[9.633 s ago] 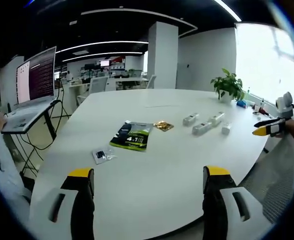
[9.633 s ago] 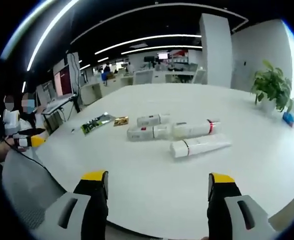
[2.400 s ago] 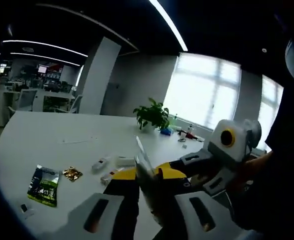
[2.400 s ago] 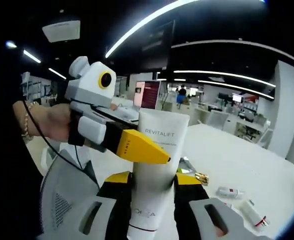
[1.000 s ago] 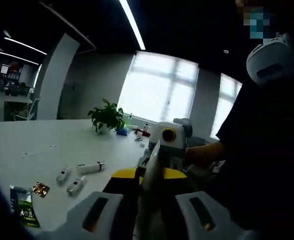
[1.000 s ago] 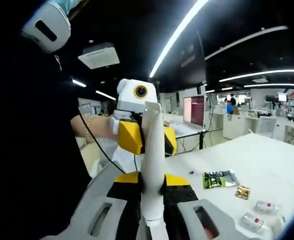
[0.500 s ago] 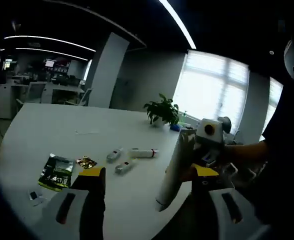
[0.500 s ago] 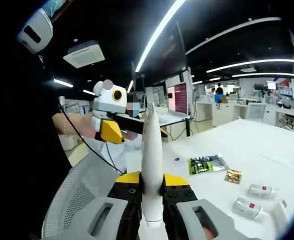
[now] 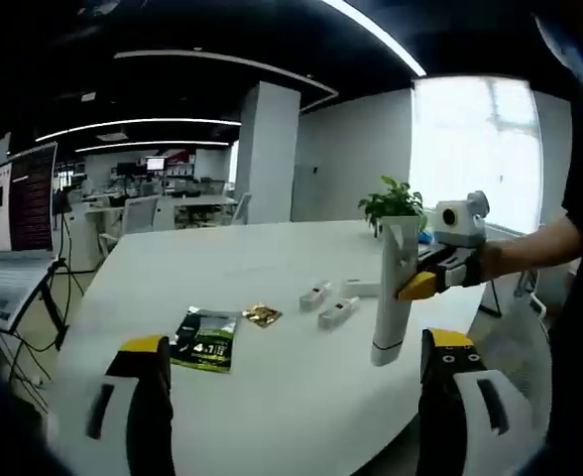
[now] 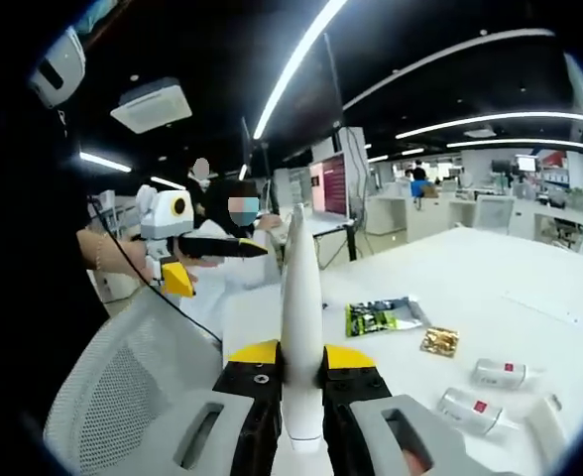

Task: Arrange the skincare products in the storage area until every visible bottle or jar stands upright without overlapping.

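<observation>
A white skincare tube (image 10: 301,297) stands crimped end up, with my right gripper (image 10: 301,355) shut on its lower half. In the left gripper view the same tube (image 9: 395,288) hangs cap down above the table's near edge, the right gripper (image 9: 432,281) clamped on it from the right. My left gripper (image 9: 296,342) is open with nothing between its fingers, well short of the tube. In the right gripper view the left gripper (image 10: 187,260) floats at the left, its jaws apart. Three small white tubes (image 9: 338,313) lie flat on the white table (image 9: 222,278).
A green packet (image 9: 204,339) and a small gold packet (image 9: 262,315) lie left of the flat tubes (image 10: 498,373). A potted plant (image 9: 396,203) stands at the table's far right. A laptop (image 9: 14,198) is off to the left. A mesh chair (image 10: 123,397) is near me.
My left gripper, shut on the tube's top a second ago, has opened and drawn back from it. The right gripper still holds the tube, now above the table's near edge.
</observation>
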Demonstrator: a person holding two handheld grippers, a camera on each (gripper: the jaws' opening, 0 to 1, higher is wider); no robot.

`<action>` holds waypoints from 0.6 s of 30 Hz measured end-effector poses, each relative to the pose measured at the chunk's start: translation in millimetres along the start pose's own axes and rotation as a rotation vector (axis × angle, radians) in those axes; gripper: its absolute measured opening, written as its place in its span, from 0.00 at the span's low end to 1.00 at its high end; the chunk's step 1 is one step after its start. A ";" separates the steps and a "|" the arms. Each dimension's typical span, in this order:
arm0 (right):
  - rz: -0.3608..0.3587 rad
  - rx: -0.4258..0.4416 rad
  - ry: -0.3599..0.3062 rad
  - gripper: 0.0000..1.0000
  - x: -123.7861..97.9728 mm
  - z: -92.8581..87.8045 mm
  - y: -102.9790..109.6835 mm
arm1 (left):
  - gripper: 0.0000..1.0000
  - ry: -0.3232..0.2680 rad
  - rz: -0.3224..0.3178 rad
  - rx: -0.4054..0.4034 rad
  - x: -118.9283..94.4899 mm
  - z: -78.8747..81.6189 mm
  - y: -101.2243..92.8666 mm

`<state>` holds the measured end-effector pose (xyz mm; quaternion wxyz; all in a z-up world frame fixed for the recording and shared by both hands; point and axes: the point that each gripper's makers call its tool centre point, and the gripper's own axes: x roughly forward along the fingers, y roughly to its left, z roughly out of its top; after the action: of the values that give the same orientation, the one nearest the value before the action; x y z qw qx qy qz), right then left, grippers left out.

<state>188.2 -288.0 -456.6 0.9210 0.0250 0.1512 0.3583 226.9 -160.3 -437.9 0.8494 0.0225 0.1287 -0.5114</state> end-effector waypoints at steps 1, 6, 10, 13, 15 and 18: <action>-0.002 -0.002 -0.001 0.03 0.2 -0.8 -2.5 | 0.95 -0.010 -0.001 0.007 -0.6 -0.4 -2.3; -0.023 -0.025 0.012 0.04 0.4 -9.2 -28.6 | 0.99 -0.111 0.003 0.037 0.0 9.3 -3.7; -0.037 -0.040 0.026 0.04 1.2 -16.8 -53.2 | 0.99 -0.053 0.034 0.023 4.3 -5.0 3.3; -0.046 -0.040 0.016 0.04 0.8 -19.1 -69.0 | 0.99 -0.046 0.024 0.010 7.9 -10.2 2.2; -0.054 -0.035 0.005 0.03 0.5 -20.9 -79.5 | 0.99 -0.044 0.024 0.010 8.1 -11.8 3.0; -0.064 -0.040 0.003 0.03 -0.4 -24.8 -92.3 | 0.99 -0.094 0.026 0.028 5.0 -2.8 2.2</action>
<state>240.8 -358.3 -494.4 0.9320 0.0011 0.1460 0.3317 230.5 -163.0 -442.0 0.8606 0.0119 0.0810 -0.5026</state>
